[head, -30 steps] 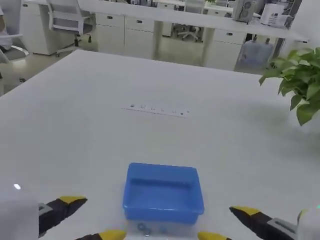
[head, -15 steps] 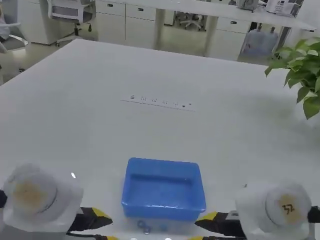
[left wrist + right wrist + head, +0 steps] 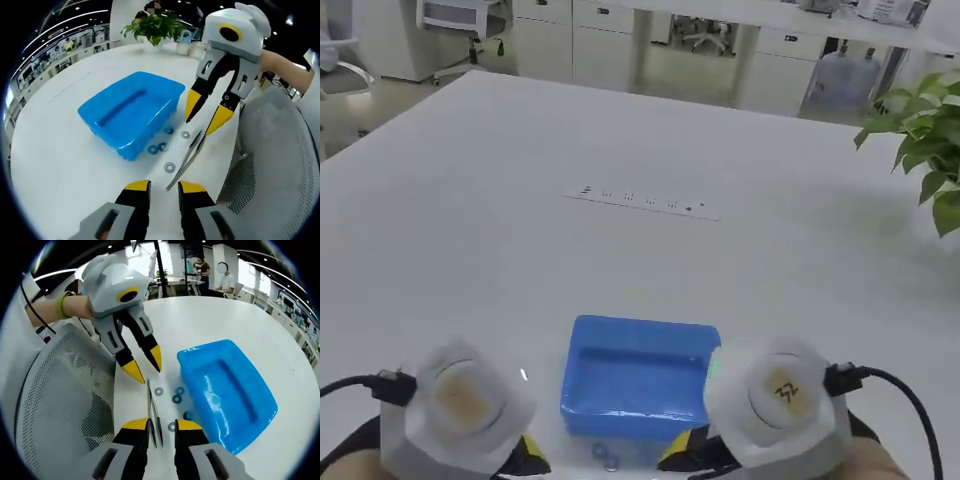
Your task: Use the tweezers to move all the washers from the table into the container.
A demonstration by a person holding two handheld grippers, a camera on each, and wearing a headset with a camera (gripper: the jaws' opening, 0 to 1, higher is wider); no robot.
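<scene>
Worktop (image 3: 620,130): white, matte, smooth and flat. A row of small dark marks crosses its middle, too small to identify.

Container (image 3: 640,375): a rectangular blue plastic tray with rounded corners, a glossy inner floor and low, slightly flared walls. It stands upright on the worktop at the near edge, between the two grippers.

Washers (image 3: 169,166): small flat rings. The left gripper view shows five, some bluish and some pale metallic. All lie flat on the worktop, just beside the container's near long wall and outside it. Two of them touch or nearly touch.

Tweezers (image 3: 187,157): thin, straight, bright metal, with two slim blades meeting at one end. They lie flat on the worktop next to the washers, apart from the container, roughly parallel to its near wall.

Left gripper (image 3: 164,186): pale grey moulded housing and black fingers with yellow tips. The fingers stand apart with a narrow gap, clamped on nothing, and one end of the tweezers lies just ahead of that gap.

Right gripper (image 3: 161,423): same build. Its fingers are apart and grip nothing, and the tweezers run along the gap line on the worktop below. Whether the fingers touch the metal cannot be told.

The two grippers face each other from opposite ends of the tweezers.

Surroundings: a grey mesh chair back (image 3: 60,405) stands beside the worktop edge, and a leafy green plant (image 3: 930,150) stands at the far right.
</scene>
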